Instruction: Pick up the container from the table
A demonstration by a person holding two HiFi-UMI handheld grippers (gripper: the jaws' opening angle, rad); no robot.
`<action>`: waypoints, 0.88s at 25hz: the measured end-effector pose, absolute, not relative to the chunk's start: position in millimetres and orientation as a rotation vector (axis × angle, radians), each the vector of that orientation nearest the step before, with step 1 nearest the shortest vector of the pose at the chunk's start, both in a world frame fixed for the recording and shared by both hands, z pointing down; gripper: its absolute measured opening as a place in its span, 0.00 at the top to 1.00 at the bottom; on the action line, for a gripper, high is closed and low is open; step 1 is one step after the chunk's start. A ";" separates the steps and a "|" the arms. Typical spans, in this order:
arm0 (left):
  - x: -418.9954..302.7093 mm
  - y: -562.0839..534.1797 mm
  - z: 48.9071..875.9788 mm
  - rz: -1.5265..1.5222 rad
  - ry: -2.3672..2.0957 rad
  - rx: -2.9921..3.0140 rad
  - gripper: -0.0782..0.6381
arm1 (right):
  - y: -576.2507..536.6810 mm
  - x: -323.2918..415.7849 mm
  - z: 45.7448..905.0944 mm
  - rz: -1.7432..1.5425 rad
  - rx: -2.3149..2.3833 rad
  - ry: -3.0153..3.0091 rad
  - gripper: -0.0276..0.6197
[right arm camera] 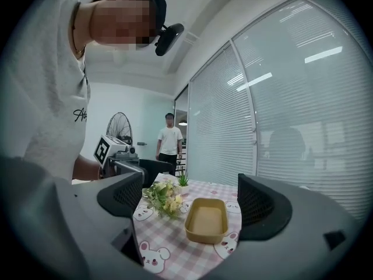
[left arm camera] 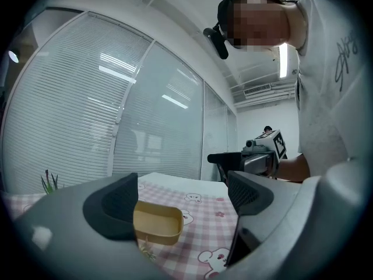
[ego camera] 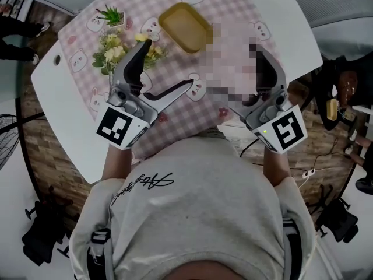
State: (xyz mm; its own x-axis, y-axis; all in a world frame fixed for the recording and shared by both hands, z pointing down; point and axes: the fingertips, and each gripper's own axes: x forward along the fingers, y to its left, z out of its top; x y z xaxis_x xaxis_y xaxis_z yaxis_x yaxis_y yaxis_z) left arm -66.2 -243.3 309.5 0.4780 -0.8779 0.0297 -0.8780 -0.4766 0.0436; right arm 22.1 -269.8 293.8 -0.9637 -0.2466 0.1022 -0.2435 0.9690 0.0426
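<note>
Yellow plastic, the container (ego camera: 185, 27) lies empty on the checked cloth (ego camera: 175, 89), beside the flowers (ego camera: 116, 50) and well ahead of you; you're at the approach; left gripper (left arm camera: 183, 200) and right gripper (right arm camera: 189, 198) both gape wide, holding nothing; next, straddle a rim and close; it shows no label; your shirt's script is illegible.

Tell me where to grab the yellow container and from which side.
Best pinch the long wall of the container away from the flowers, coming from above with one finger inside. It sits upright, open and empty, so its rim is free; the flowers crowd the other side.
</note>
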 end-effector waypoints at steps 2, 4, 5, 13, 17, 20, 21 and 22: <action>-65.7 -247.7 316.5 0.021 -1.586 2.641 0.24 | -273.3 21.0 299.9 -0.062 0.329 -3.000 0.19; -64.3 -251.0 325.3 0.044 -1.593 2.624 0.24 | -277.0 19.9 307.6 -0.063 0.306 -2.980 0.19; -63.8 -252.6 329.7 0.056 -1.597 2.615 0.24 | -279.0 19.1 311.2 -0.055 0.302 -2.972 0.19; -65.1 -261.2 354.7 0.140 -1.600 2.556 0.24 | -296.2 6.4 337.3 -0.092 0.189 -2.914 0.20; -61.7 -272.1 381.4 0.198 -1.588 2.518 0.24 | -312.3 4.7 366.9 -0.081 0.145 -2.873 0.20; -58.7 -278.7 391.9 0.233 -1.578 2.504 0.24 | -320.8 3.3 382.7 -0.091 0.117 -2.837 0.20; -57.8 -280.6 394.9 0.243 -1.574 2.503 0.24 | -323.3 2.8 386.8 -0.099 0.108 -2.829 0.20; -57.1 -282.5 397.9 0.250 -1.571 2.500 0.24 | -325.6 2.1 390.6 -0.104 0.101 -2.823 0.20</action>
